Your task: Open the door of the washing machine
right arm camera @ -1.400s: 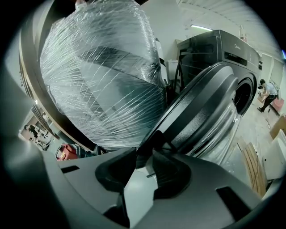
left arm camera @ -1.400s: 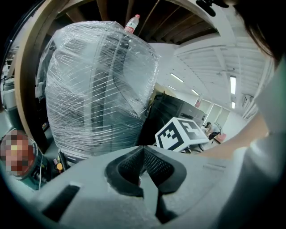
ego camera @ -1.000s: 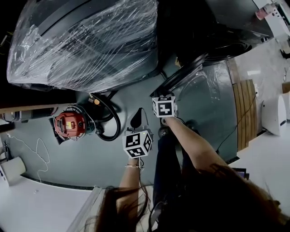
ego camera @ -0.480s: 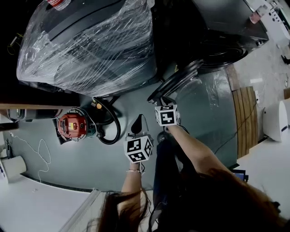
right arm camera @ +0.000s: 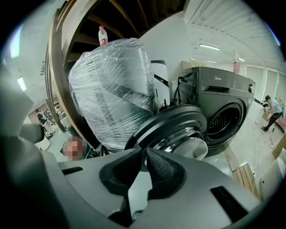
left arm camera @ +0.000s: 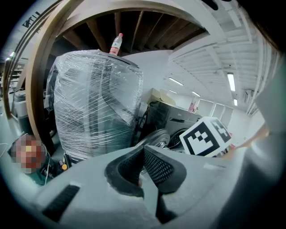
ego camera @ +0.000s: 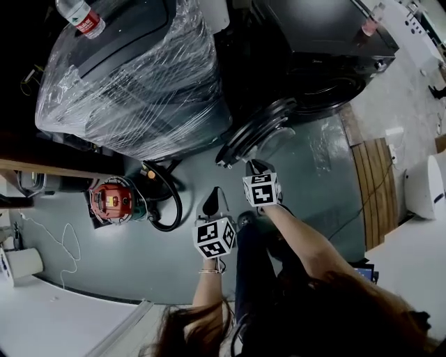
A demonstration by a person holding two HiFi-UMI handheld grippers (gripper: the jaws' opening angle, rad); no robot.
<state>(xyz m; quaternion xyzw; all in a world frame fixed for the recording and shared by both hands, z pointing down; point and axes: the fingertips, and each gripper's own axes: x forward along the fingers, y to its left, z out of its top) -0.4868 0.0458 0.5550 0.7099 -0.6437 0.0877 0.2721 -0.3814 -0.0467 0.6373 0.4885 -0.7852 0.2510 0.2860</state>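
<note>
Left gripper (ego camera: pixel 211 199): claw closed, tips touching, nothing in it. It hangs over the floor (ego camera: pixel 139 251) in front of the washer (ego camera: pixel 327 49), apart from it.

Right gripper (ego camera: pixel 254 167): jaws have just been closing. A thin slit is left between the tips, with nothing in it. It sits nearer the washer, just beside the lower rim of the door (ego camera: pixel 254 132).

Door: one, round, dark-rimmed, swung open off the washer's front towards the washer's left. It stands between both grippers and the drum mouth (right arm camera: pixel 228 121), which shows open behind it.

On the washer's top: one pink container (ego camera: pixel 368 26).

Left of the washer:
- One film-wrapped machine (ego camera: pixel 132 77) stands close alongside, and the door's edge comes near the wrap.
- One bottle (ego camera: pixel 80 17) with a red label stands on top of the wrapped machine.
- One red vacuum (ego camera: pixel 111 199) with one black hose (ego camera: pixel 171 202) looped beside it sits on the floor, nearer than the wrap.
- One white cable (ego camera: pixel 66 240) trails beyond the vacuum.

Right of the washer: one strip of wooden boards (ego camera: pixel 376 174) on the floor, then one white bin (ego camera: pixel 424 185) farther out.
</note>
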